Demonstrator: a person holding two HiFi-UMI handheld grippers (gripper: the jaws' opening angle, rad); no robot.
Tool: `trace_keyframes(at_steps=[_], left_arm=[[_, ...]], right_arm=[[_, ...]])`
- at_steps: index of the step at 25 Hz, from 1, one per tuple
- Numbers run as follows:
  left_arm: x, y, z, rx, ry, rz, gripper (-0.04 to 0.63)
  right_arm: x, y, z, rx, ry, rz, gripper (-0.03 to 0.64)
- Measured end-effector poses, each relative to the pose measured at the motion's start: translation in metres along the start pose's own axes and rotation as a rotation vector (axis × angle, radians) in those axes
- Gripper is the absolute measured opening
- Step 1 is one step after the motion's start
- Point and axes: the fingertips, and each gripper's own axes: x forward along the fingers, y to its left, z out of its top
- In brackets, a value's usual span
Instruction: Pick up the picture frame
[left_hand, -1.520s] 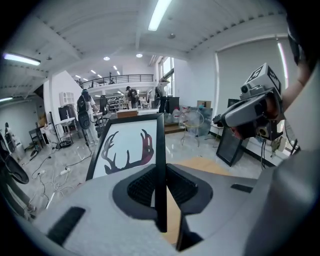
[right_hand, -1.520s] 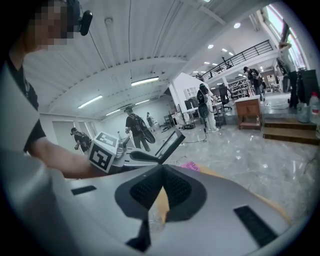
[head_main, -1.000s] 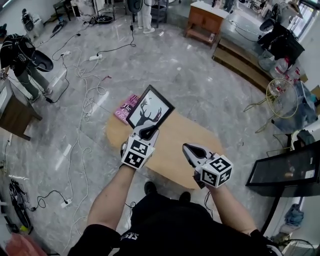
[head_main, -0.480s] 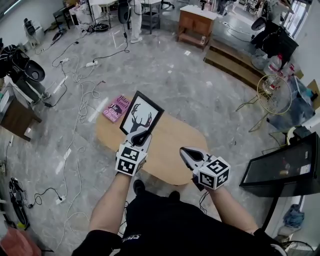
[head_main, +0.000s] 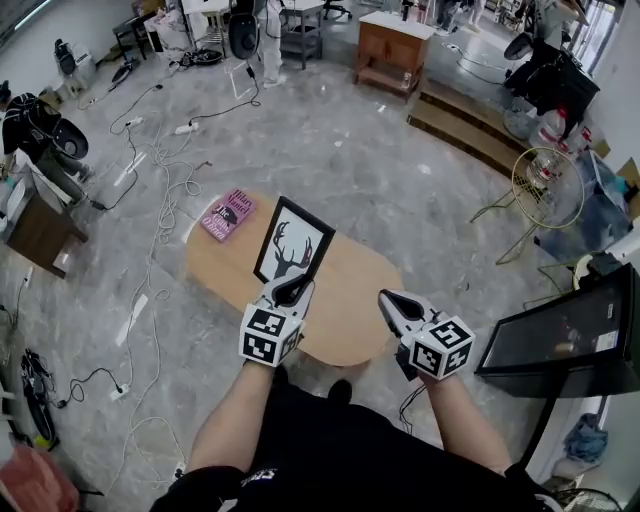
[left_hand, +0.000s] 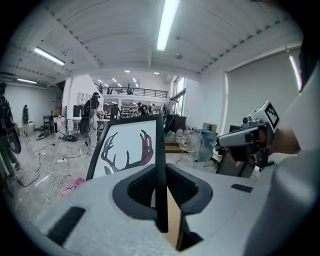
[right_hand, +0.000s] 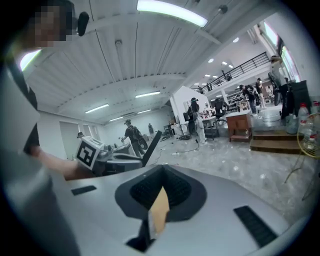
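**Both arms forward, left jaws clamped, right jaws closed empty**

The bare left forearm (head_main: 232, 405) reached ahead. The left gripper (head_main: 290, 291) pointed forward and slightly down, its jaws pinched on the lower edge of the picture frame (head_main: 293, 245). The right forearm (head_main: 462, 425) ran alongside. The right gripper (head_main: 390, 300) sat level with the left one and apart from it, jaws together with nothing between them.

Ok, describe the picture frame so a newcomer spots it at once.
Find the oval wooden table on the grey floor. Over its near-left part, the left gripper is clamped on an edge of the picture frame. Black border, antlered deer head on white, unlike the pink book at the table's far-left end.
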Motion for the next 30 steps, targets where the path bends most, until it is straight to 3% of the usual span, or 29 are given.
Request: trace_keyframes(at_steps=[4, 9, 12, 22, 26, 30], left_arm=[[0.002, -0.006, 0.001, 0.009, 0.004, -0.035, 0.074], [0.000, 0.007, 0.018, 0.045, -0.016, -0.053, 0.074], [-0.005, 0.023, 0.034, 0.054, -0.045, -0.057, 0.074], [-0.038, 0.085, 0.100, 0.100, -0.139, -0.014, 0.074], [-0.056, 0.114, 0.137, 0.084, -0.174, 0.005, 0.074], [-0.065, 0.117, 0.152, 0.074, -0.217, 0.009, 0.075]], right_arm=[[-0.018, -0.011, 0.001, 0.021, -0.039, -0.068, 0.005], [-0.016, -0.011, -0.025, 0.047, -0.008, -0.108, 0.006], [-0.004, -0.007, -0.018, 0.039, -0.017, -0.111, 0.005], [0.039, 0.010, 0.069, -0.071, -0.105, -0.110, 0.006], [0.049, 0.029, 0.135, -0.094, -0.211, -0.109, 0.006], [0.040, 0.040, 0.168, -0.130, -0.304, -0.104, 0.005]])
